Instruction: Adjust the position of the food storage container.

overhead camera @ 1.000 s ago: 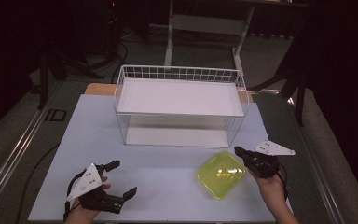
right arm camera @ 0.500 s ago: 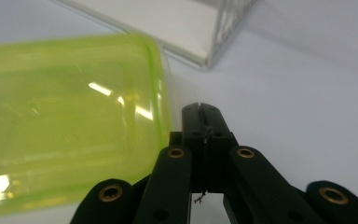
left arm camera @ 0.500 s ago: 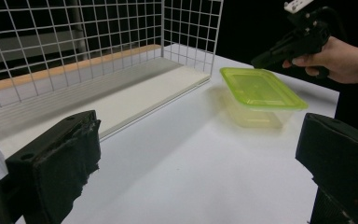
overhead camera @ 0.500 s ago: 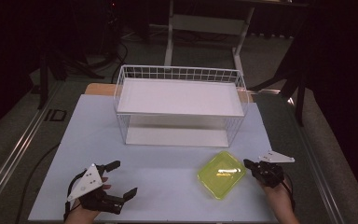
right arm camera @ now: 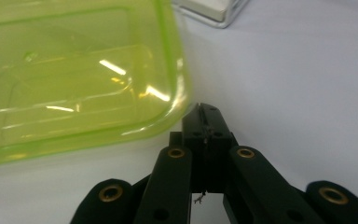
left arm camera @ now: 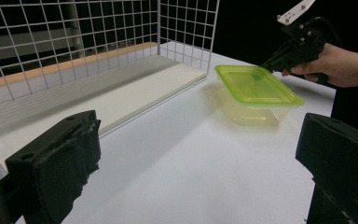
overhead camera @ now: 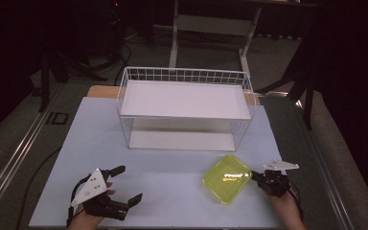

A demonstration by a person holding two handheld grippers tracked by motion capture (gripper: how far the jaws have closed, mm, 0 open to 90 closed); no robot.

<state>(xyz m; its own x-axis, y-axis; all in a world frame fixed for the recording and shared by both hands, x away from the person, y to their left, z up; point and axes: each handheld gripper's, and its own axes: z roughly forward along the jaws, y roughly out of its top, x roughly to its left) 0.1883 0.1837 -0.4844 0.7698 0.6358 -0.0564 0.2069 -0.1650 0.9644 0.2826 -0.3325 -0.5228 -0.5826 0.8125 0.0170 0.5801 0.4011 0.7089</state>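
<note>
A dim room surrounds the lit white table (overhead camera: 172, 120), with a pale desk frame (overhead camera: 211, 24) on grey floor (overhead camera: 9, 134) beyond its far edge.

The green container (overhead camera: 226, 178) near my right gripper (right arm camera: 204, 116) looks like glossy translucent plastic, its smooth lid throwing bright glints. My right gripper's jaws are matt black plastic with small brassy metal rivets. My left gripper (overhead camera: 124, 183) carries rough, crumbly-looking black foam pads (left arm camera: 60, 163) and a flat matt grey plate. The basket (overhead camera: 184, 76) at the far side is thin white-coated metal wire around a smooth matt white board. The table (overhead camera: 172, 167) is smooth, matt, pale.
</note>
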